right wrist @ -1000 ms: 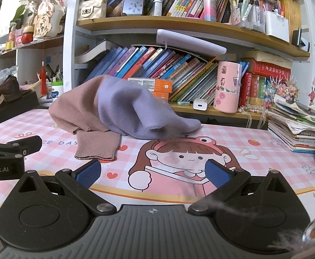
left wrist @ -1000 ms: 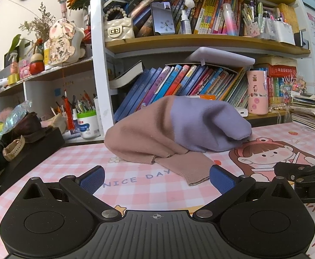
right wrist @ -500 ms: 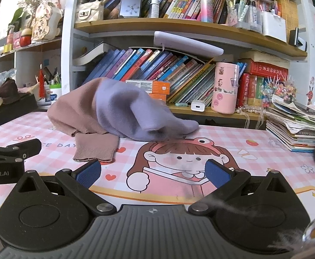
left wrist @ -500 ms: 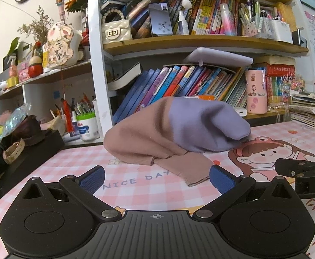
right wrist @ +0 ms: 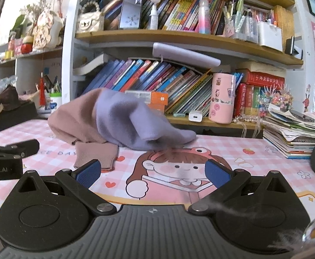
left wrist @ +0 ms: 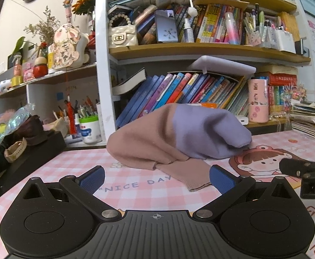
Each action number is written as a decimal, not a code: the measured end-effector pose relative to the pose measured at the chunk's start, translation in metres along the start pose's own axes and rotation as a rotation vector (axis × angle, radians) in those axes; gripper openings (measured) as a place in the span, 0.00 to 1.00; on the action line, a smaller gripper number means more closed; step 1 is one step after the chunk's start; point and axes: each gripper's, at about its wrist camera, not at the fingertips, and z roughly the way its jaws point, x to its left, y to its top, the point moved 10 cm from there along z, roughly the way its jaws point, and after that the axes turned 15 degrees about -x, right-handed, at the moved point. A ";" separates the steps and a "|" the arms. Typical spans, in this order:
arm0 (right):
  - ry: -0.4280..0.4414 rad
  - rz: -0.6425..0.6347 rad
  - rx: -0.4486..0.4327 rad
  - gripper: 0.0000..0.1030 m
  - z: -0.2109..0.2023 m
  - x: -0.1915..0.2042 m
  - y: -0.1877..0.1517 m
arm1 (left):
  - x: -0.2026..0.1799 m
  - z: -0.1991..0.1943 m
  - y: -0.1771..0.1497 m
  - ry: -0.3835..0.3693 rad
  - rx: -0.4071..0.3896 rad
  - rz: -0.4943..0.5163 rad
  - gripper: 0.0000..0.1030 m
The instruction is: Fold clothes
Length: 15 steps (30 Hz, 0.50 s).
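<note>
Two grippers wait, jaws spread, before an unfolded sweater on a pink checked table.

The left gripper (left wrist: 156, 176) and right gripper (right wrist: 153, 169) hover low over the table (left wrist: 125, 194), jaws wide apart and holding nothing. Just beyond, the brown-and-lilac sweater (left wrist: 179, 138) lies heaped, one brown cuff trailing toward the left gripper. Behind it stands a crowded bookshelf (right wrist: 179, 36).

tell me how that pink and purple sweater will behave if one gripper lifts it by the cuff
The sweater lies in a slumped heap with soft folds, so it is probably floppy and would drape rather than hold shape. Lifted by the ribbed cuff, the sleeve would likely stretch out first, the bulk trailing. The knit looks fuzzy, so it should grip the pads rather than slip.
</note>
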 end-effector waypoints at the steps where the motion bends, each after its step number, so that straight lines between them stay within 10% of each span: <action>1: 0.006 0.012 -0.011 1.00 -0.002 -0.001 0.001 | -0.001 -0.001 0.000 -0.014 -0.004 -0.003 1.00; 9: 0.134 0.174 0.094 0.97 0.007 -0.005 -0.010 | -0.017 0.003 -0.001 -0.107 0.011 0.044 1.00; 15: 0.193 0.267 0.229 0.69 0.030 -0.008 -0.029 | -0.029 0.020 -0.004 -0.181 0.049 0.100 1.00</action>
